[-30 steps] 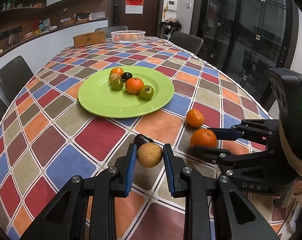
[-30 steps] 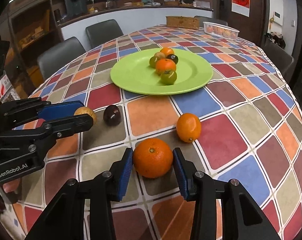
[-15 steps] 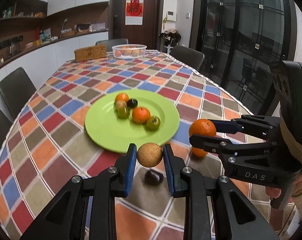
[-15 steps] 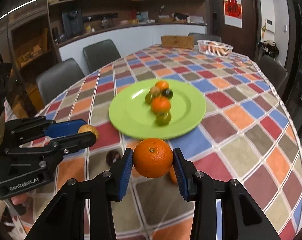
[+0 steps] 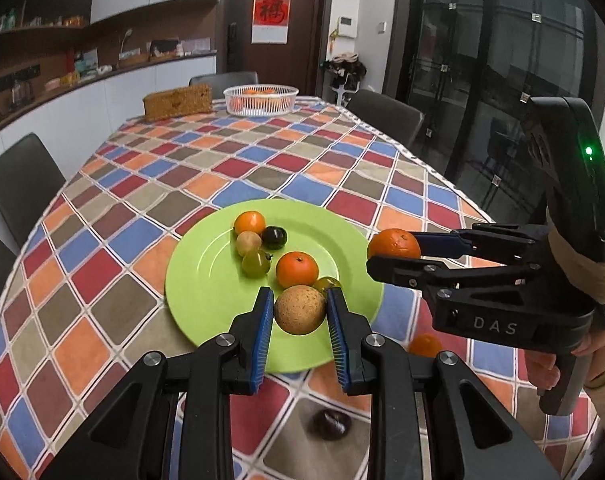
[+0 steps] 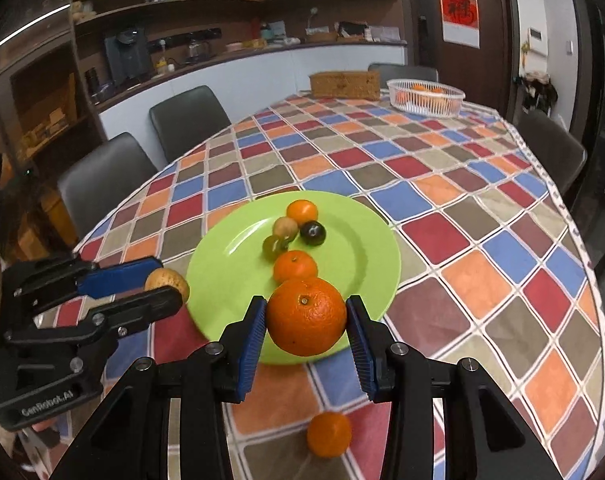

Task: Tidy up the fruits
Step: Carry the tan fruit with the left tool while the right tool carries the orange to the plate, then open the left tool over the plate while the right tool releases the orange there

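Note:
My left gripper (image 5: 299,314) is shut on a tan round fruit (image 5: 300,309) and holds it above the near rim of the green plate (image 5: 206,292). My right gripper (image 6: 305,326) is shut on a large orange (image 6: 305,322), held above the plate's (image 6: 366,256) near edge. The plate carries several small fruits: oranges (image 5: 297,269), green ones (image 5: 256,263), a dark one (image 5: 274,237). A small orange (image 6: 329,434) and a dark fruit (image 5: 331,423) lie on the tablecloth below the grippers. The right gripper also shows in the left wrist view (image 5: 394,256).
A white basket (image 5: 261,99) with oranges and a woven box (image 5: 177,100) stand at the table's far end. Dark chairs (image 6: 102,184) surround the table. A counter with shelves runs along the left wall; glass doors are on the right.
Both grippers have lifted their fruits off the tablecloth and carried them forward over the plate's near edge. The small orange and dark fruit stay behind on the cloth.

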`<state>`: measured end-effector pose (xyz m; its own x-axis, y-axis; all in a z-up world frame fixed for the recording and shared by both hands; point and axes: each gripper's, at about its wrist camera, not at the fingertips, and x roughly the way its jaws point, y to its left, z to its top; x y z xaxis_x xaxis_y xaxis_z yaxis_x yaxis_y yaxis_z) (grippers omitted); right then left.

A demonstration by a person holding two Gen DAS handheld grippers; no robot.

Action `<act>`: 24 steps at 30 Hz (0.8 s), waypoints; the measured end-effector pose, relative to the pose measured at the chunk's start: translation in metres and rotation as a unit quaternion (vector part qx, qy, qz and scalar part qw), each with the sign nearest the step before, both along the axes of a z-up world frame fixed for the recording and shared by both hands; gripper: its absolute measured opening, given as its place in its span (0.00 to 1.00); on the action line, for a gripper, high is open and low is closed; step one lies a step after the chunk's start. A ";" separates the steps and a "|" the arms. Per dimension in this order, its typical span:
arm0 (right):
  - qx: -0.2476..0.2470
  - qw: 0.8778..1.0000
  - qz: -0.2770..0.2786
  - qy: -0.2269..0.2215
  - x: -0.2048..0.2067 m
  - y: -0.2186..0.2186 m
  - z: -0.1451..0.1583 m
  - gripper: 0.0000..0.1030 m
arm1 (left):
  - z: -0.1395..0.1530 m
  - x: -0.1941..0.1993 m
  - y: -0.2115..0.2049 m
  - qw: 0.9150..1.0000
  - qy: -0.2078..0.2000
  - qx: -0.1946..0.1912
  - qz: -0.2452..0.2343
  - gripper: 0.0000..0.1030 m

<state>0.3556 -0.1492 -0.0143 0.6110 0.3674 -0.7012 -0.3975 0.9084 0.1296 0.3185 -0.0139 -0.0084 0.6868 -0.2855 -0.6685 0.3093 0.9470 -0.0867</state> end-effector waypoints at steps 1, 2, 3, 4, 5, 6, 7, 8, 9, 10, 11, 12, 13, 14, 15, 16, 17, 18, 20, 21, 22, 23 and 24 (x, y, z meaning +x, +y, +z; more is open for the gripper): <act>-0.005 1.000 -0.002 0.005 0.007 0.001 -0.002 0.40 | -0.003 0.007 0.001 1.000 0.009 -0.003 0.002 0.26; -0.012 1.000 -0.004 0.009 0.013 0.002 -0.003 0.40 | -0.005 0.011 0.001 1.000 0.015 -0.004 0.003 0.26; -0.015 1.000 -0.004 0.010 0.016 0.003 -0.004 0.40 | -0.007 0.016 0.002 1.000 0.022 -0.006 0.005 0.26; -0.017 1.000 -0.009 0.016 0.023 0.003 -0.006 0.40 | -0.009 0.018 0.002 1.000 0.027 -0.006 0.005 0.27; -0.018 1.000 -0.011 0.019 0.027 0.003 -0.008 0.40 | -0.012 0.023 0.001 0.999 0.033 -0.006 0.006 0.26; -0.018 1.000 -0.013 0.022 0.031 0.002 -0.009 0.40 | -0.014 0.026 0.002 0.999 0.037 -0.006 0.008 0.26; -0.019 0.999 -0.016 0.028 0.036 0.003 -0.012 0.40 | -0.016 0.029 0.002 0.999 0.043 -0.007 0.010 0.26; -0.020 0.999 -0.018 0.031 0.039 0.003 -0.014 0.40 | -0.018 0.033 0.002 0.999 0.048 -0.007 0.011 0.26; -0.022 0.999 -0.022 0.037 0.045 0.003 -0.017 0.40 | -0.020 0.035 0.002 0.999 0.052 -0.006 0.013 0.26; -0.023 0.999 -0.024 0.040 0.047 0.003 -0.019 0.40 | -0.023 0.038 0.002 0.998 0.058 -0.005 0.015 0.26; -0.022 0.998 -0.025 0.044 0.050 0.003 -0.021 0.40 | -0.025 0.040 0.002 0.998 0.061 -0.004 0.017 0.26; -0.022 0.998 -0.026 0.046 0.052 0.004 -0.023 0.40 | -0.027 0.041 0.003 0.998 0.064 -0.004 0.018 0.26; -0.022 0.998 -0.028 0.048 0.053 0.004 -0.024 0.40 | -0.029 0.043 0.003 0.998 0.067 -0.002 0.019 0.26; -0.023 0.998 -0.028 0.049 0.055 0.004 -0.025 0.40 | -0.030 0.044 0.003 0.997 0.070 0.001 0.020 0.26; -0.024 0.998 -0.029 0.051 0.055 0.005 -0.026 0.40 | -0.032 0.044 0.003 0.997 0.071 0.002 0.021 0.27; -0.025 0.998 -0.029 0.050 0.056 0.005 -0.027 0.40 | -0.032 0.044 0.004 0.997 0.073 0.003 0.022 0.27; -0.027 0.998 -0.026 0.049 0.055 0.006 -0.027 0.40 | -0.033 0.045 0.004 0.997 0.074 0.003 0.023 0.27; -0.028 0.998 -0.025 0.048 0.055 0.007 -0.028 0.40 | -0.033 0.044 0.004 0.997 0.074 0.002 0.025 0.27; -0.030 0.998 -0.025 0.047 0.055 0.007 -0.028 0.40 | -0.032 0.044 0.005 0.997 0.075 0.000 0.025 0.28; -0.030 0.998 -0.024 0.047 0.055 0.008 -0.028 0.40 | -0.031 0.043 0.005 0.997 0.074 0.001 0.026 0.28; -0.030 0.998 -0.024 0.049 0.055 0.008 -0.029 0.40 | -0.029 0.042 0.005 0.997 0.071 0.003 0.026 0.29; -0.030 0.998 -0.023 0.051 0.055 0.008 -0.029 0.40 | -0.028 0.041 0.005 0.997 0.069 0.005 0.027 0.30; -0.030 0.998 -0.022 0.052 0.055 0.008 -0.029 0.40 | -0.026 0.040 0.005 0.997 0.066 0.007 0.028 0.31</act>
